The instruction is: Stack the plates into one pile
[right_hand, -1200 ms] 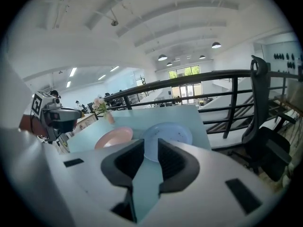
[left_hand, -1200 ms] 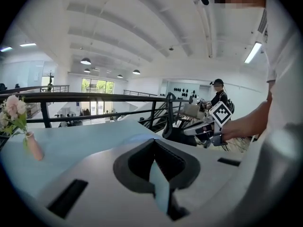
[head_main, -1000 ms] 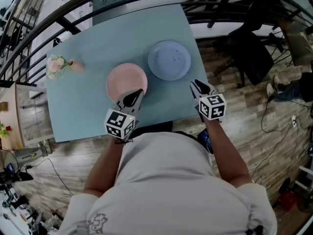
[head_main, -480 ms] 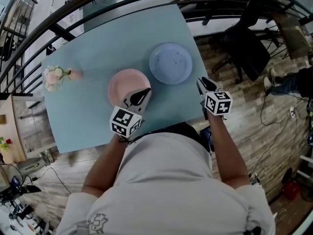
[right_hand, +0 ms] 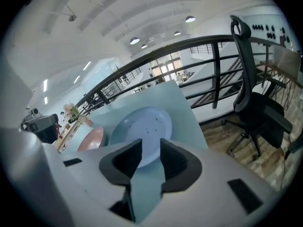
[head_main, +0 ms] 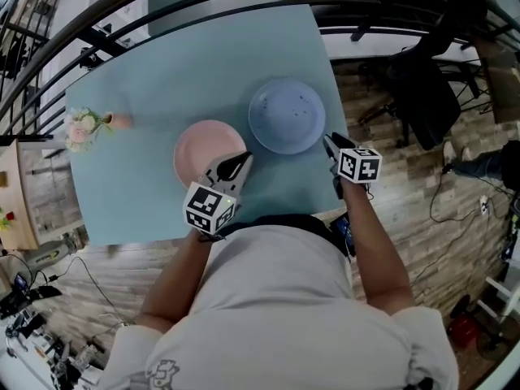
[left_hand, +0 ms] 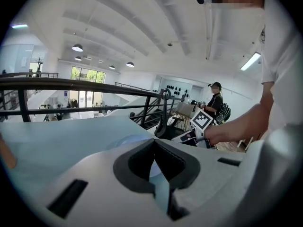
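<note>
A pink plate (head_main: pixel 205 149) and a pale blue plate (head_main: pixel 286 115) lie side by side on the light blue table (head_main: pixel 146 71). My left gripper (head_main: pixel 241 162) hovers at the pink plate's near right rim; its pads meet at the tips with nothing between them. In the left gripper view the left gripper (left_hand: pixel 153 150) points toward the blue plate (left_hand: pixel 127 141). My right gripper (head_main: pixel 329 142) is at the table's right edge, just off the blue plate's near right rim. Its jaws have just been opening and stand apart and empty. The right gripper (right_hand: pixel 146 156) frames the blue plate (right_hand: pixel 142 126), with the pink plate (right_hand: pixel 91 140) further left.
A small vase of flowers (head_main: pixel 84 126) stands at the table's left side. A black railing (head_main: pixel 73 31) curves behind the table. A black office chair (head_main: pixel 426 96) stands on the wooden floor to the right. A person (left_hand: pixel 215 100) stands far off.
The right gripper came down and in toward the blue plate's rim, and its jaws stand wider apart. The left gripper shifted right along the pink plate's near rim.
</note>
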A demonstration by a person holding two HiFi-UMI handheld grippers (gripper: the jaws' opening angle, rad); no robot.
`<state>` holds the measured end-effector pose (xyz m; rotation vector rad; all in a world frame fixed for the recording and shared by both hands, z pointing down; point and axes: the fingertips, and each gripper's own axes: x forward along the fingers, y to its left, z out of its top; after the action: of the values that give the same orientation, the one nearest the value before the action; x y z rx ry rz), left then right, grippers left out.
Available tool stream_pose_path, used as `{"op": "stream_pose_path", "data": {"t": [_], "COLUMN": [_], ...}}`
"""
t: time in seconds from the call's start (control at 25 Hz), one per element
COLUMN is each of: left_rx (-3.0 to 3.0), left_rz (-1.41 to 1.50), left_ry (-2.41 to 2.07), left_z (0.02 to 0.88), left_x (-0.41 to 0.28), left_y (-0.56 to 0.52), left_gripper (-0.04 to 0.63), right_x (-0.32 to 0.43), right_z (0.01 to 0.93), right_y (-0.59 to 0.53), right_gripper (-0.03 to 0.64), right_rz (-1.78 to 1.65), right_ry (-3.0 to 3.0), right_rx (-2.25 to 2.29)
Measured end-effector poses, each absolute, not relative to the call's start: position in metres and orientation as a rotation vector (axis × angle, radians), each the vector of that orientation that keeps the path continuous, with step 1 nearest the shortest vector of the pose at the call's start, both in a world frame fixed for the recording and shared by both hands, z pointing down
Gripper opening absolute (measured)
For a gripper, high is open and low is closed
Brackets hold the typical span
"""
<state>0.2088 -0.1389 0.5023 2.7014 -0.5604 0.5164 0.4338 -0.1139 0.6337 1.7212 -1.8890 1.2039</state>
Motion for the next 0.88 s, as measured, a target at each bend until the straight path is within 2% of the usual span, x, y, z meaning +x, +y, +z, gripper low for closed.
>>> {"op": "stream_pose_path", "data": {"t": [0.6, 0.76, 0.88], "left_rx": [2.563, 2.553, 2.555], "left_rz": [0.609, 0.615, 0.612], "left_ry": [-0.701, -0.73, -0.755], "left_z": [0.537, 0.537, 0.533], "left_x": [0.224, 0.227, 0.23], "left_y": [-0.156, -0.156, -0.157], "left_gripper": [0.005, 0.005, 0.005], "right_x": [0.437, 0.438, 0.442], "right_z": [0.719, 0.724, 0.723], "right_y": [-0.151, -0.155, -0.16], "right_gripper": [0.13, 0.069, 0.054], "right_rz": [1.689, 1.787, 1.83], "right_ry": [-1.805, -1.792, -1.786], "right_rx": [1.565, 1.573, 1.605]}}
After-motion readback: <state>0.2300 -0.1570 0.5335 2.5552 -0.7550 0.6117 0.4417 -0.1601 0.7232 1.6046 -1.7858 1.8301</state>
